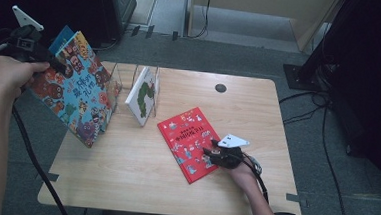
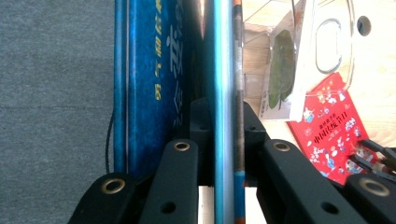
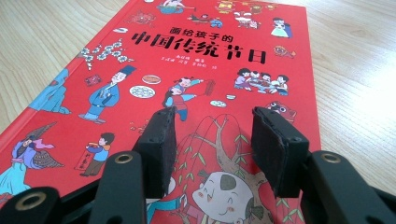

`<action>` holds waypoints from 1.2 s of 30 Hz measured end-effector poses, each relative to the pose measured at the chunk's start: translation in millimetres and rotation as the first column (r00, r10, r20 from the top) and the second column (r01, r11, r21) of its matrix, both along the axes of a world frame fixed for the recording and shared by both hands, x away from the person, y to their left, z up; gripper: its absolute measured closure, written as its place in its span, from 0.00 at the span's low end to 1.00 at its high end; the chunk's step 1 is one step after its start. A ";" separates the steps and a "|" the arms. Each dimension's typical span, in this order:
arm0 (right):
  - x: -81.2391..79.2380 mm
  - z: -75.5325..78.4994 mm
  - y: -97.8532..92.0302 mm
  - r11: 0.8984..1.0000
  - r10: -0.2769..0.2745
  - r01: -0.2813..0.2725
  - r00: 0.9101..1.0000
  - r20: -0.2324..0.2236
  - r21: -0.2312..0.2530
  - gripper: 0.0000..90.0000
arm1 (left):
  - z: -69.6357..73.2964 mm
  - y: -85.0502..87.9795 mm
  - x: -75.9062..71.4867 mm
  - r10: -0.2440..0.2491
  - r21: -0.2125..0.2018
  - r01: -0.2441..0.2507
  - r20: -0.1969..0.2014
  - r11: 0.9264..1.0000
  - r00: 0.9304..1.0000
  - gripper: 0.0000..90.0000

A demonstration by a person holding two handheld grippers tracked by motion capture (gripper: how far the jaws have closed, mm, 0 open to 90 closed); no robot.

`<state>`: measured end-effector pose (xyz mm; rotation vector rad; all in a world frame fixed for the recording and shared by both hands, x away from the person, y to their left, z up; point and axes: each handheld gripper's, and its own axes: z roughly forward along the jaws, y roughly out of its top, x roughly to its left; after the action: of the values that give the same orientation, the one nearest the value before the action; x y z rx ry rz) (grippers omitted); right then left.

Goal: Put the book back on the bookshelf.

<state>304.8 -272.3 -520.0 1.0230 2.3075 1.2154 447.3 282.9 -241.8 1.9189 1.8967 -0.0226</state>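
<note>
Clear rack (image 1: pixel 124 86) holds one white book (image 1: pixel 143 95) upright

**Clearance around the rack**

Desk (image 1: pixel 139 179) front and right side open, easy pass. Clear rack (image 1: pixel 124 86) at back left holds an upright white book (image 1: pixel 143 95); red book (image 1: pixel 190 141) lies flat mid-desk; blue book (image 1: pixel 77 88) tilted over the left edge blocks that side.
</note>
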 end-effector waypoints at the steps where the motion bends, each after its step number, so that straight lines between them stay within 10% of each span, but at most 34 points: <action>1: 0.0 0.0 0.0 1.000 0.000 0.000 1.000 0.000 -0.001 0.56 | 2.8 -0.1 -0.6 0.003 0.009 -0.003 0.006 1.000 1.000 0.91; 8: -0.3 0.0 0.1 1.000 0.001 -0.001 1.000 0.001 0.000 0.57 | 7.7 4.0 1.2 0.041 -0.012 -0.040 0.058 0.999 0.997 0.91; 36: -0.2 0.3 -0.2 1.000 0.004 -0.004 1.000 0.000 -0.002 0.57 | -28.3 -15.1 16.4 0.008 0.013 -0.009 0.034 1.000 0.999 0.90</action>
<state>304.6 -272.4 -519.7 1.0175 2.3112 1.2142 463.6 267.9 -270.2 1.9074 1.8870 0.0247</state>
